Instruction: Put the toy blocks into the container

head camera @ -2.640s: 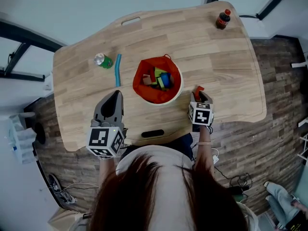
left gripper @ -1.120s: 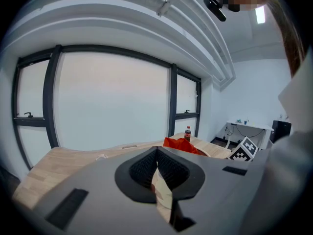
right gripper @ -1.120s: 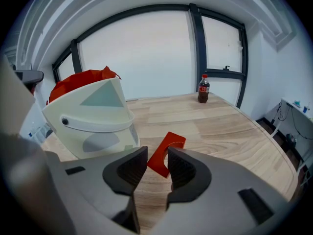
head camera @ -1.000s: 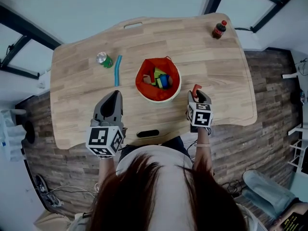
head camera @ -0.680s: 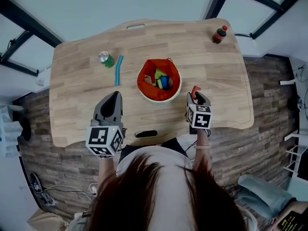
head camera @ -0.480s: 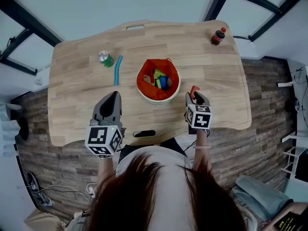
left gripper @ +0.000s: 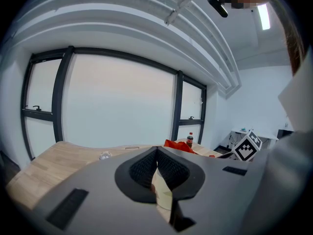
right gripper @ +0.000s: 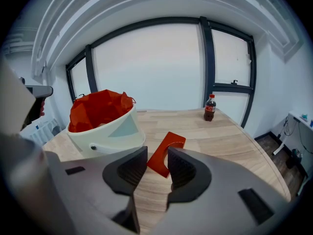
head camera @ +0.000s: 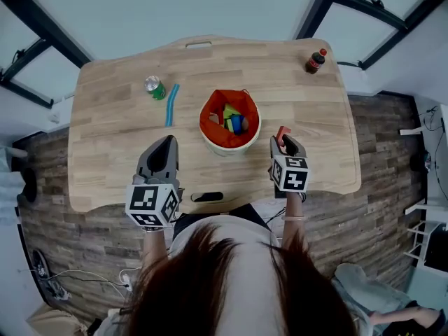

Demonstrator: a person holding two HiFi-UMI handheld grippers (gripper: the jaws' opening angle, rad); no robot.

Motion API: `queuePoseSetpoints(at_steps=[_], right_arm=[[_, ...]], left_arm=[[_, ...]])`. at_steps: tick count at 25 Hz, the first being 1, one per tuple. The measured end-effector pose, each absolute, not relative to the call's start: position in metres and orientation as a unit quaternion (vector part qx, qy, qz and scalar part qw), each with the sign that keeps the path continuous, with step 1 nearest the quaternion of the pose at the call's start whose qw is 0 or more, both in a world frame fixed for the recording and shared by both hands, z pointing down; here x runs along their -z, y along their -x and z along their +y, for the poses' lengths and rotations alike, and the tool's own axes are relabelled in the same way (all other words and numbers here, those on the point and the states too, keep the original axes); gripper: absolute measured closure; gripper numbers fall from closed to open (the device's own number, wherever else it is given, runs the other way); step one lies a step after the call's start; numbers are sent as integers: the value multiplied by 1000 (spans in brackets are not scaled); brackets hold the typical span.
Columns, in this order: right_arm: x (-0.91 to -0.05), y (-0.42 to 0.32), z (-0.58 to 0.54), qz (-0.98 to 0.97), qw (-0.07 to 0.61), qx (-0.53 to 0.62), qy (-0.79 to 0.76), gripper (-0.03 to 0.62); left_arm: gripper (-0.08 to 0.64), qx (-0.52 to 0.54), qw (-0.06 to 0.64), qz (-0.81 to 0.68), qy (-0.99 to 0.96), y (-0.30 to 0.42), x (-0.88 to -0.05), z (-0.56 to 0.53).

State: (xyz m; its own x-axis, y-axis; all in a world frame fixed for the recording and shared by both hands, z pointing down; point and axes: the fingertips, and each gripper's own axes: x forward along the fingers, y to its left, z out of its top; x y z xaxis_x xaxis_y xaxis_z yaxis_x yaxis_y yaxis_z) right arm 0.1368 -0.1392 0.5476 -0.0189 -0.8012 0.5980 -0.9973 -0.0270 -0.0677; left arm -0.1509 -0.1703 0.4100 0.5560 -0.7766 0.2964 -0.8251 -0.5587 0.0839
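Beside the container (head camera: 212,141), a red block (right gripper: 164,156) is clamped in the right tongs (right gripper: 157,163); other blocks (head camera: 232,117) lie inside. Closed and empty, the left tongs (left gripper: 156,153) hover over the desk (head camera: 315,110). Bottle (head camera: 315,60), can (head camera: 153,86) and blue strip (head camera: 170,103) rest farther back; plank floor (head camera: 392,159) and dark-framed windows (right gripper: 146,67) surround.

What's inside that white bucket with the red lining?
Inside the white bucket, green, yellow and blue blocks lie on the red lining; anything beneath them is covered.
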Motion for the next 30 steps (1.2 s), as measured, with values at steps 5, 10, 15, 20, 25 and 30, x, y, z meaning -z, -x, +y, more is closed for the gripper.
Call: queuePoseSetpoints(at_steps=[5,10,15,20,25,30], right_arm=[[-541,-136,-140,-673,196,-240,-672,457],[-533,-134,-140,-678,196,-232,-670,456],[-521,-131,-144,-685,196,-218,-667,456],[-506,-125,-151,-696,187,-203,-663,456],[-493,-115,-159,-710,177,-190,-655,456],[-486,-105,-166,-722,172,-183,-645,456]], left_arm=[[551,-105,108,-455,-878,148,-407,-169],[551,-99,109,-454,-879,147,-407,-166],[551,-96,114,-462,-874,154,-410,-163],[551,-95,121,-469,-870,159,-412,-161],[551,-93,121,-474,-867,162,-413,-160],[551,-92,123,-482,-863,168,-413,-158]])
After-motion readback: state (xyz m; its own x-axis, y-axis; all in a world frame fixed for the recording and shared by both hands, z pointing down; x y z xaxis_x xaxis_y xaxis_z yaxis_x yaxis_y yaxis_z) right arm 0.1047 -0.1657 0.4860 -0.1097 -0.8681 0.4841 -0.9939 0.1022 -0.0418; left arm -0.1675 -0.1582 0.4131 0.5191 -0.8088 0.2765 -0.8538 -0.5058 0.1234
